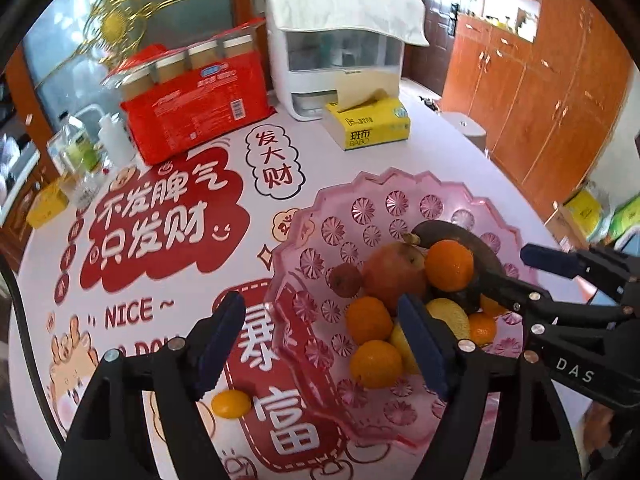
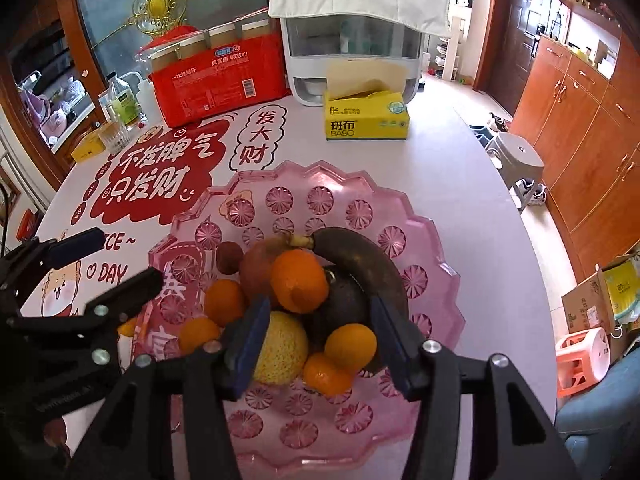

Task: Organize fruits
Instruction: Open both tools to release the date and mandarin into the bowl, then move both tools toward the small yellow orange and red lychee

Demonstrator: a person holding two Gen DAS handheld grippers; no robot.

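1. While both pairs of jaws stand spread and pinch nothing, the left gripper (image 1: pixel 324 344) hangs over the near-left rim of the bowl (image 1: pixel 404 188), and the right gripper (image 2: pixel 316 340) hangs over the fruit pile, a lemon (image 2: pixel 280 348) and an orange (image 2: pixel 350 342) showing between its fingers.
2. Fruit is heaped in the pink bowl: oranges, a dark banana (image 2: pixel 360 256), an apple (image 1: pixel 390 276). One small orange (image 1: pixel 231 403) lies on the table (image 1: pixel 436 152) outside the bowl, just beside the left finger.
3. Both grippers tilt steeply down, side by side.
4. Beyond stand a tissue box (image 2: pixel 366 120), a red pack (image 2: pixel 224 76), a white appliance (image 2: pixel 352 40), bottles and wooden cabinets (image 2: pixel 580 152).
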